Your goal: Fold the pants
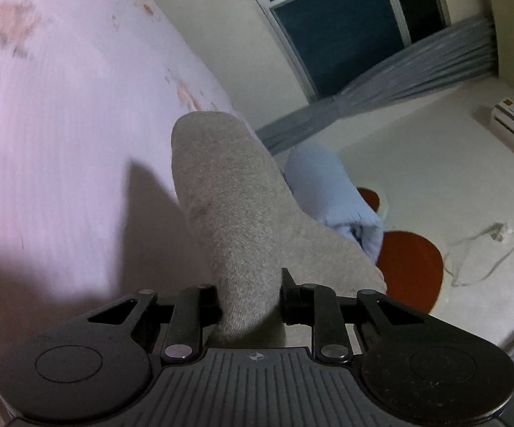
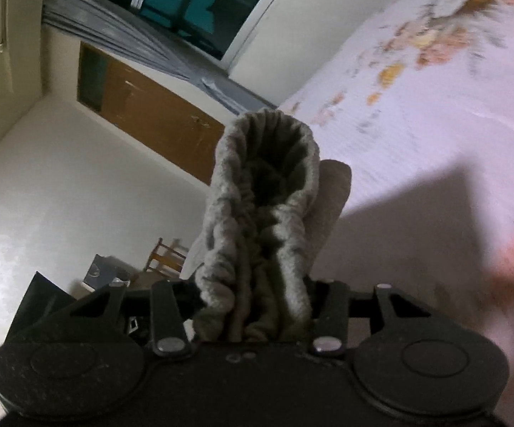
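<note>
Both claws clamped on the grey pants, lifted above the bed.

The left claw (image 1: 248,302) is closed tight on a smooth fold of the pants (image 1: 228,206), which rise from its jaws as a rounded tube over the pink flowered bedsheet (image 1: 61,106). The right claw (image 2: 253,306) pinches a bunched, gathered band of the same pants (image 2: 260,213), its opening gaping upward. Beyond the left claw lie a pale blue rolled cloth (image 1: 328,192) and an orange-red round cushion (image 1: 409,267); farther off are a grey curtain (image 1: 417,67) and a dark window (image 1: 345,17). Past the right claw stand a brown door (image 2: 157,117) and a wooden chair (image 2: 166,256).
</note>
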Available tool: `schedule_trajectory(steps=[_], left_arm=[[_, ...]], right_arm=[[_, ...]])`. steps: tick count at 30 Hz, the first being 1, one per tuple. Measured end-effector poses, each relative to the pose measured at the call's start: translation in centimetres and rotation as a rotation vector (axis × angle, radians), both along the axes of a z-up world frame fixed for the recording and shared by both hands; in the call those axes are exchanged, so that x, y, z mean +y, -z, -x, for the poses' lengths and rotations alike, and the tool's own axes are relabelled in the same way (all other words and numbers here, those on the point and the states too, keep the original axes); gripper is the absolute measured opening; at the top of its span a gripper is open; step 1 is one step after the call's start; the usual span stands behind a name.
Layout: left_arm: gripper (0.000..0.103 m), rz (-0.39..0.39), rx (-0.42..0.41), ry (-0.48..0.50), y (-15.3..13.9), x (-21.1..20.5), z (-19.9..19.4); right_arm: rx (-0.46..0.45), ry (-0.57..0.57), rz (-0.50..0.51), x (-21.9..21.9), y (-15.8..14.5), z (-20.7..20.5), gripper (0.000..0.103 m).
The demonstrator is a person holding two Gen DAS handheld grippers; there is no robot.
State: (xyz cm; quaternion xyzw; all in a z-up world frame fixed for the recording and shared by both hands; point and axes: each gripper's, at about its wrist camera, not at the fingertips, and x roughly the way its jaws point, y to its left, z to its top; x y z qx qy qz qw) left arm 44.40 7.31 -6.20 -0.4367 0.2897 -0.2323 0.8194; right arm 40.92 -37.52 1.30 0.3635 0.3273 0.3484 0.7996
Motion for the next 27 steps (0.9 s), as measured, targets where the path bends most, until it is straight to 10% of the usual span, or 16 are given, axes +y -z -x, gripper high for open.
schedule_trajectory(steps=[10,18,21,23,27], left_arm=[[0.024,-0.063,0.092,-0.057,4.5,4.0,-10.5],[0.036,0.029,0.054,-0.035,9.6,4.3,-10.8],[0.067,-0.061,0.051,-0.073,7.6,5.2,-9.4],[0.103,-0.182,0.047,-0.156,5.3,6.3,-7.5],[0.103,-0.441,0.005,-0.284,0.5,6.4,-1.6]], right_arm=[[0.080,-0.044,-0.004,4.3,5.3,-12.6,0.038],[0.150,0.018,-0.084,2.1,12.5,-12.1,0.045],[0.159,0.067,-0.108,0.0,11.5,-10.8,0.058],[0.128,0.138,-0.129,-2.5,10.1,-8.4,0.087],[0.029,0.221,0.050,-4.8,4.8,-1.8,0.097]])
